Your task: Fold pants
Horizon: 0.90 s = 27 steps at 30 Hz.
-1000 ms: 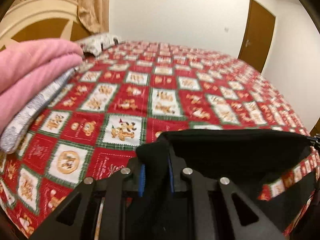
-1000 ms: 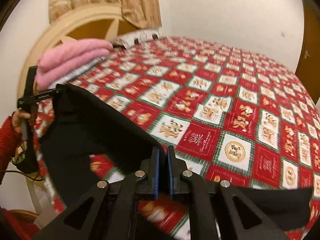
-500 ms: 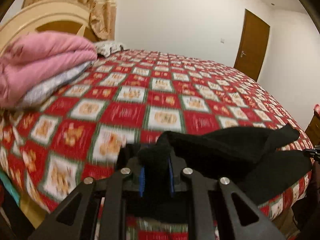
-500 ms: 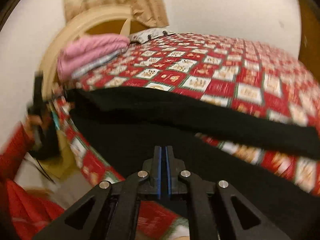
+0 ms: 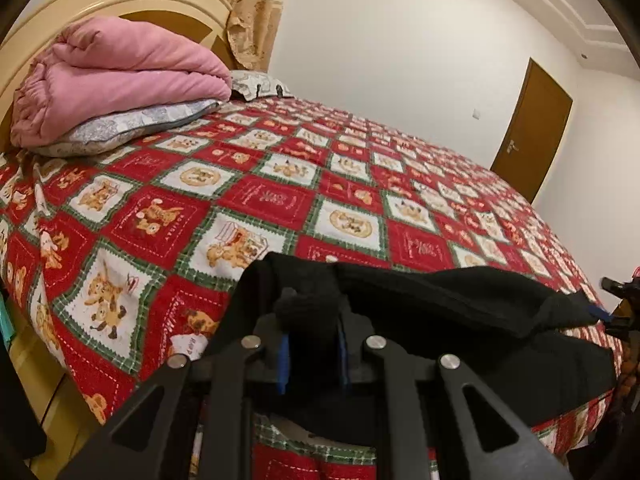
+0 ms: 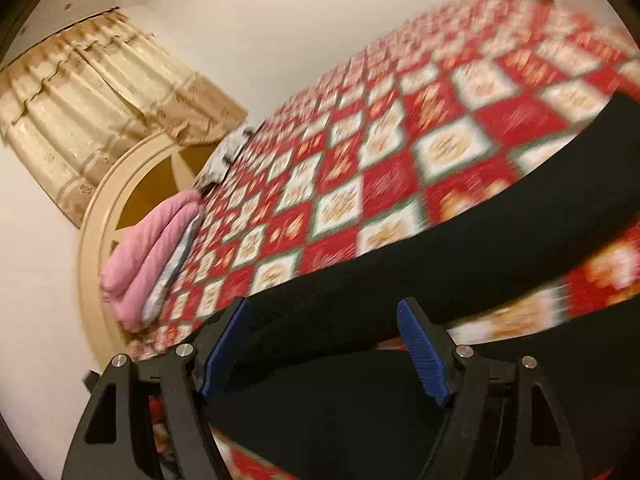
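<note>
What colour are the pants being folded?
Black. The pants show best in the left wrist view, lying across the bed's near edge.

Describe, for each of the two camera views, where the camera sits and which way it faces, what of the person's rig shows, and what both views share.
Left wrist: sits on the left gripper, facing across the bed toward the brown door; its fingers pinch the black pants.
Right wrist: sits on the right gripper, tilted, facing the headboard; its open fingers straddle the pants without gripping.
Shared: pants, red patchwork bedspread, pink blanket.
</note>
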{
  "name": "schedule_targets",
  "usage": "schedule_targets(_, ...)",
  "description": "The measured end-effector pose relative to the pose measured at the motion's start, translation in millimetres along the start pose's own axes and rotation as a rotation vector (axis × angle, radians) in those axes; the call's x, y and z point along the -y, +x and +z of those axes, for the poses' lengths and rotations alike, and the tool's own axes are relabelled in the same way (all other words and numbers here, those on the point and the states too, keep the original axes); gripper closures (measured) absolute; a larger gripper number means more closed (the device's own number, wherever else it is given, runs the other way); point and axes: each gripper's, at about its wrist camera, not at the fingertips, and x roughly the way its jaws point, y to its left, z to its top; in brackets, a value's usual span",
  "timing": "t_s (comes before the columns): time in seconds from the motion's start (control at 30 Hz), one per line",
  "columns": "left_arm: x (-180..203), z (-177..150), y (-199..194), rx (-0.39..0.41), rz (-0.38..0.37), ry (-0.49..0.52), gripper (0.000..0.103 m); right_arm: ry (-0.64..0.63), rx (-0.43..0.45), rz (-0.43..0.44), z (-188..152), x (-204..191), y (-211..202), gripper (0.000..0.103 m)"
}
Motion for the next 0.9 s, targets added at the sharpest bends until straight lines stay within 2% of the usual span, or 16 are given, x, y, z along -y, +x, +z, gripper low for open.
schedule_targets(0.1,2.1,1.3,-3.3,0.016,0.008,0.005,0.082,0.074,-0.065,-0.037,3.3,-2.6,30.6,0.026)
schedule_targets(0.27,4.1,0.8,-3.4,0.026,0.016,0.035,0.082,0.233,-0.129,-0.168,13.5,7.8,70.7,0.026)
schedule_targets(0.33,2.9,-0.4,-3.6,0.029,0.012,0.038,0.082,0.255,-0.158,-0.232,16.7,8.4,84.9,0.026)
schedule_targets(0.43,3.0,-3.4,-4.6,0.03,0.011,0.05,0.082,0.235,-0.144,-0.269,19.7,4.1,91.8,0.027)
schedule_targets(0.5,3.2,-3.7,-4.4,0.026,0.015,0.059,0.082,0.202,-0.137,-0.291,17.6,2.8,89.4,0.059)
schedule_targets(0.53,3.3,-3.3,-4.5,0.025,0.014,0.059,0.082,0.193,-0.149,-0.277,16.9,6.6,89.1,0.097)
schedule_targets(0.6,4.2,-2.8,-4.4,0.03,0.015,0.063,0.082,0.234,-0.167,-0.212,11.6,19.2,84.0,0.1)
schedule_targets(0.77,9.5,1.3,-8.8,0.049,0.019,0.084,0.081,0.162,-0.08,-0.097,-7.3,22.7,36.0,0.1)
schedule_targets(0.9,11.6,-0.7,-13.3,0.053,0.021,0.102,0.079,0.082,-0.029,-0.086,-26.8,12.3,-5.1,0.1)
